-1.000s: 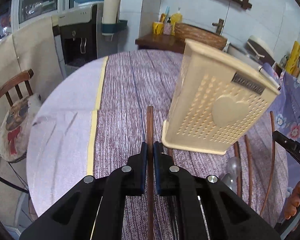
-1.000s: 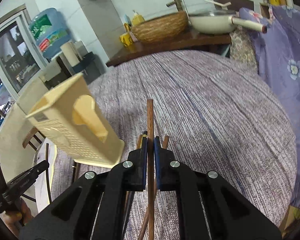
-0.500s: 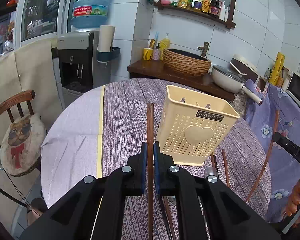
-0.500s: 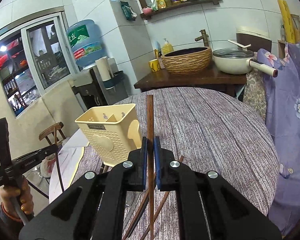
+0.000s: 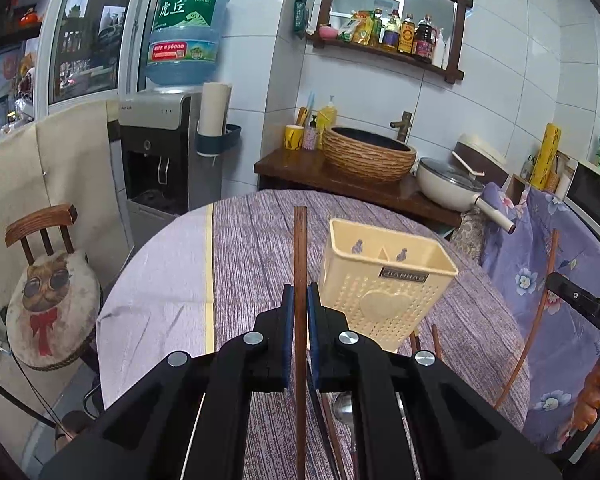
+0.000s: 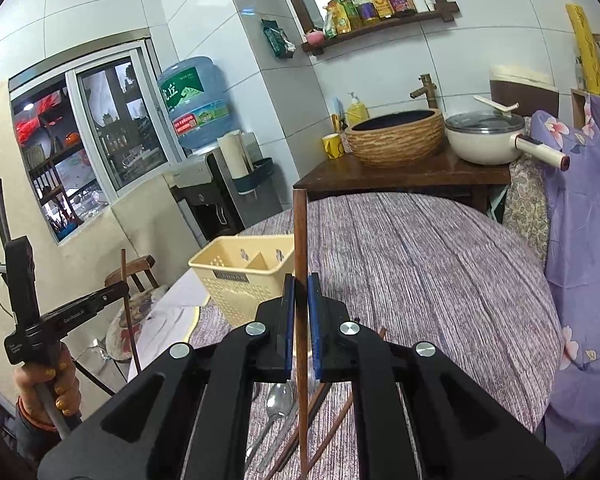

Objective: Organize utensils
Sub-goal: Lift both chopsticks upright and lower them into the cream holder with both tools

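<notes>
While the left gripper (image 5: 300,312) pinches one chopstick (image 5: 300,264), the right gripper's (image 6: 300,308) fingers (image 6: 287,316) clamp another chopstick (image 6: 300,240)

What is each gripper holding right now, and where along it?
Each holds one dark wooden chopstick upright. The left gripper clamps its chopstick partway along the shaft, as does the right gripper with its chopstick; both ends stick out.

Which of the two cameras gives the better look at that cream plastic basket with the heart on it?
The left wrist view. There the utensil basket shows whole: open top, divider, label and heart front, beside the left gripper. In the right wrist view, the right gripper and its chopstick hide the basket's right side and the heart.
</notes>
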Available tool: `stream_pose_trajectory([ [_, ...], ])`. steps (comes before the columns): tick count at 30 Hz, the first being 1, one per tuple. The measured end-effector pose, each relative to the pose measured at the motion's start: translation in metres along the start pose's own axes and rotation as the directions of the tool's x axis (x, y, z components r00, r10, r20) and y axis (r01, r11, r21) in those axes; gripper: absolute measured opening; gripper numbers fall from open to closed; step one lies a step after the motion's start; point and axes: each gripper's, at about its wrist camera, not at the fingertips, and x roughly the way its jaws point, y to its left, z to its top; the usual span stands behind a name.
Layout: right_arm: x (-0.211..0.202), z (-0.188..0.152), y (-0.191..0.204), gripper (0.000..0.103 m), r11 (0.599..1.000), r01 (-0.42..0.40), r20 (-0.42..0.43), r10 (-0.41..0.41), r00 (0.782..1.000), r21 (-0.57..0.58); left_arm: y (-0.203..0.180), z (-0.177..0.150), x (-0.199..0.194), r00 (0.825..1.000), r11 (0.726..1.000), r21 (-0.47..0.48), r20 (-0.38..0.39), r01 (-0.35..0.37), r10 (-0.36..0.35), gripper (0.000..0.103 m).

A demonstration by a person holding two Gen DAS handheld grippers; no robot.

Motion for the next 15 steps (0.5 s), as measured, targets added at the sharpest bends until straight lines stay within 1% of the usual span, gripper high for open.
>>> stream_pose_trajectory([
  [2,-0.002,0.012,0.006,0.007,1.000,-0.011,0.030,0.011,0.999,-0.002,-0.001,0.013,-0.005,1.000,1.000,-0.007,0.024,0.011,-0.011,0.008],
  [5,-0.004,0.035,0.019,0.007,1.000,-0.024,0.089,0.025,0.996,-0.015,-0.008,0.042,-0.013,0.997,0.999,-0.016,0.079,0.030,-0.028,0.008],
  [8,-0.004,0.062,0.033,0.007,0.999,-0.036,0.156,0.038,0.987,-0.019,-0.018,0.072,-0.020,0.988,0.999,-0.023,0.151,0.038,-0.034,0.008],
  [9,-0.004,0.074,0.039,0.007,0.999,-0.037,0.188,0.039,0.981,-0.017,-0.021,0.081,-0.022,0.984,0.999,-0.026,0.177,0.041,-0.036,0.008],
  [13,0.000,0.113,0.060,0.007,0.999,-0.020,0.273,0.027,0.962,-0.028,-0.033,0.119,-0.028,0.959,0.997,-0.055,0.282,0.052,-0.034,0.008],
  [15,0.007,0.128,0.068,0.007,0.999,0.002,0.300,0.008,0.954,-0.033,-0.040,0.135,-0.027,0.940,0.996,-0.062,0.339,0.067,-0.042,0.008],
])
